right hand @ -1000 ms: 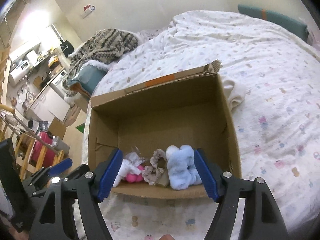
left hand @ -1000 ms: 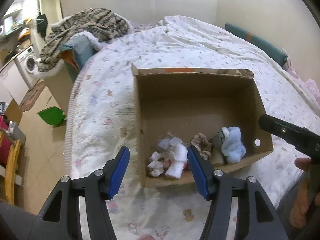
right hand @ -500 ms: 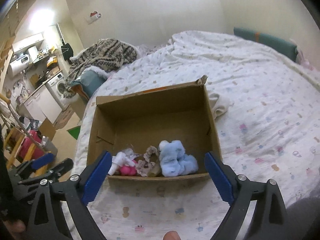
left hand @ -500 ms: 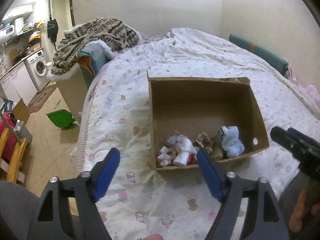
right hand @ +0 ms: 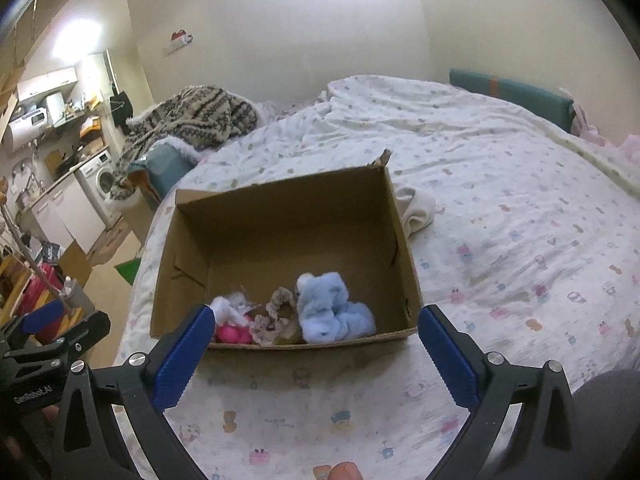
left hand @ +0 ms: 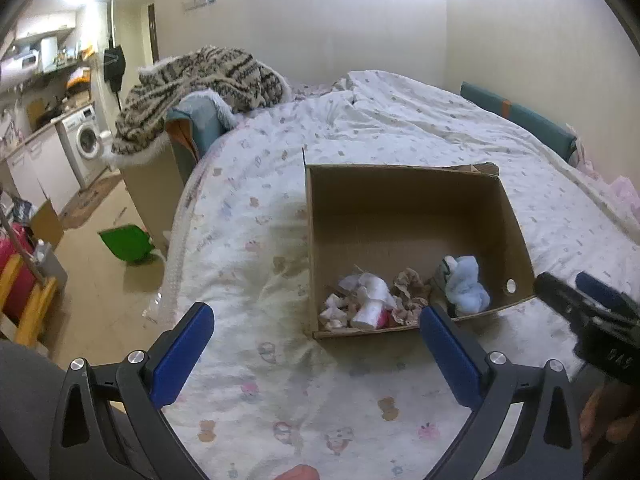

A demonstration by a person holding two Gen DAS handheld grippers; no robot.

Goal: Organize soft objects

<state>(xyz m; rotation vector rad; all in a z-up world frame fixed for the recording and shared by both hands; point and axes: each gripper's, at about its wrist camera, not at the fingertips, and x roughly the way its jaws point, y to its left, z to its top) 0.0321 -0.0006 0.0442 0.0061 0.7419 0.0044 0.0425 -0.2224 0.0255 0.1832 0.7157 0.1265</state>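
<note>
Compared with the view a second earlier, both tools are sitting farther back from the cardboard box, which now appears smaller and wholly beyond the fingertips; the soft items no longer lie between the blue pads. The left gripper is opening, nothing between its jaws, only the printed bedspread showing beneath. The right gripper is standing spread wide and empty, level with the box's near wall.

Readable writing: "GenRobot.AI" on the left gripper's body as seen from the right wrist view; the lettering on the right gripper in the left wrist view is too blurred to read.

The box is resting on the bed. Along its near wall are lying a light-blue plush, a beige scrunchie, a pink item and white fabric pieces.
</note>
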